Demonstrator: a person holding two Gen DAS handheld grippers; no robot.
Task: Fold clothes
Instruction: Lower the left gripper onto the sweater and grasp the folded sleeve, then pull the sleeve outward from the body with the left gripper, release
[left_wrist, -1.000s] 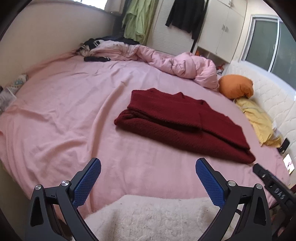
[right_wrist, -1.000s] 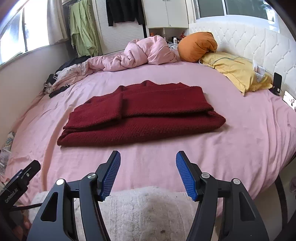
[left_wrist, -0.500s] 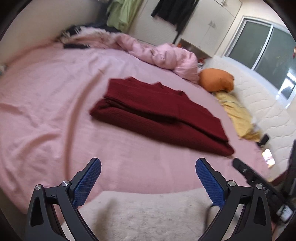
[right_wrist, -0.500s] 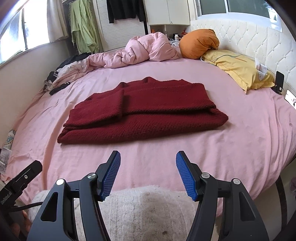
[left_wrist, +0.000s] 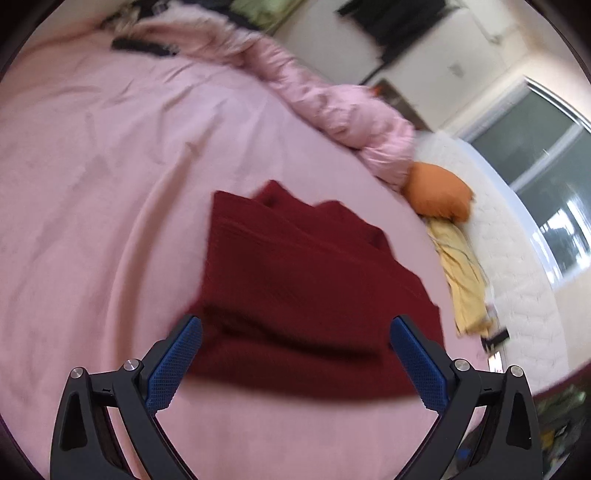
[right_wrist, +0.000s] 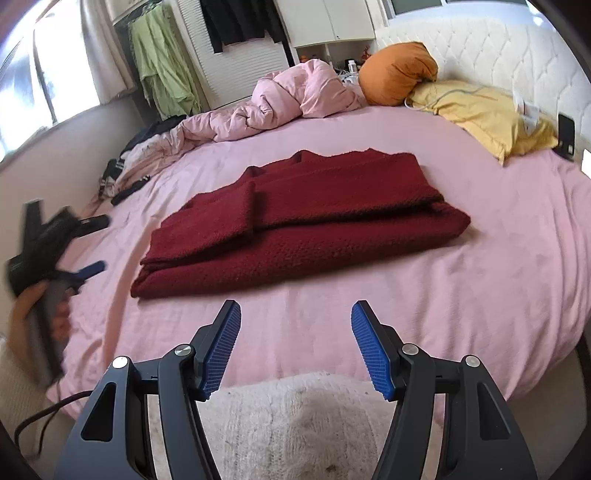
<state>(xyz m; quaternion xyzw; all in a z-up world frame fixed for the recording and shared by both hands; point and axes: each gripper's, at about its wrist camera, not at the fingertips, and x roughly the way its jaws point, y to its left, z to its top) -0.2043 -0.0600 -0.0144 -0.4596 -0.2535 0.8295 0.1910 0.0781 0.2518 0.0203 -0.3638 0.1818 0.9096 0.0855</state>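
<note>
A dark red knit sweater (right_wrist: 303, 221) lies partly folded on the pink bed sheet (right_wrist: 480, 258), sleeves laid over the body. In the left wrist view the sweater (left_wrist: 303, 288) is blurred and close, just beyond my left gripper (left_wrist: 295, 350), which is open and empty above its near edge. My right gripper (right_wrist: 295, 332) is open and empty, held short of the sweater's front edge, over the bed's near side. The left gripper (right_wrist: 55, 243) also shows blurred at the left of the right wrist view.
A bunched pink duvet (right_wrist: 288, 99) lies at the back. An orange pillow (right_wrist: 395, 72) and a yellow pillow (right_wrist: 484, 114) sit by the white headboard (right_wrist: 498, 48). Dark clothes (right_wrist: 125, 173) lie at the bed's left edge. A white fluffy rug (right_wrist: 295, 424) is below.
My left gripper has swung forward and right over the bed, up to the sweater's near edge; its view is motion-blurred. My right gripper has moved slightly closer. Both stay open.
</note>
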